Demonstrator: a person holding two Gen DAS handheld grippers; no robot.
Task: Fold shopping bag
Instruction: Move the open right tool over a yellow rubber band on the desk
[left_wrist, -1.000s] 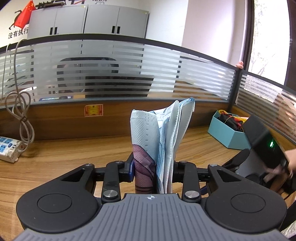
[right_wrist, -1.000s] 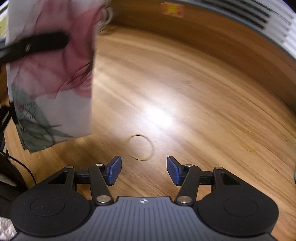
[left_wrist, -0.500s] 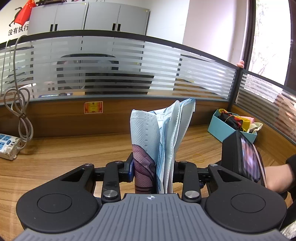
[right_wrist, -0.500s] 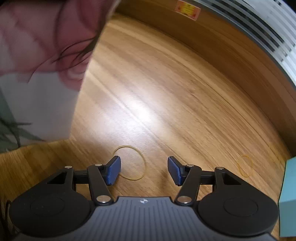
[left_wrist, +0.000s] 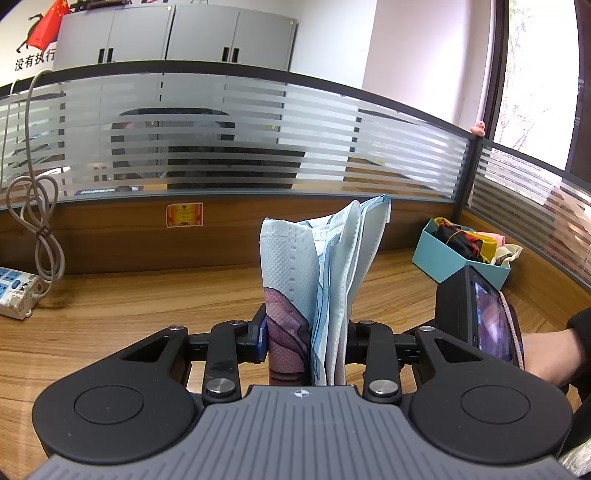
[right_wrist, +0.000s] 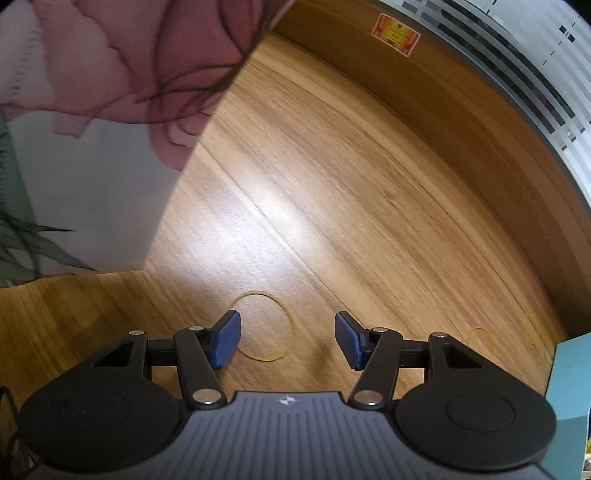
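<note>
left wrist view: the left gripper (left_wrist: 304, 343) is clamped on the folded bag (left_wrist: 317, 273), which stands upright between its fingers, a pale blue-white bundle of layers with a purplish print low on the near-left side. beyond the gripper runs the wooden tabletop (left_wrist: 129, 310). far to its left a power strip (left_wrist: 14, 291) lies on the wood with a looped grey cable (left_wrist: 37, 225) hanging above it. to its right front a teal box (left_wrist: 447, 258) holds coloured cloth, and a thin rubber band (left_wrist: 394, 314) lies on the wood between box and gripper. close on the right, a black device with a lit screen (left_wrist: 480, 321) sits against a forearm.

right wrist view: the right gripper (right_wrist: 287, 338) is spread wide with nothing between its blue pads (right_wrist: 224, 339), hovering low over the tabletop (right_wrist: 332, 206). a yellow rubber band (right_wrist: 263, 325) lies flat just ahead, nearer the left pad. the bag (right_wrist: 110, 92) hangs up and to the left, its pink and green print blurred. smaller bands (right_wrist: 478, 336) lie to the right, near the teal box (right_wrist: 570, 384).
</note>
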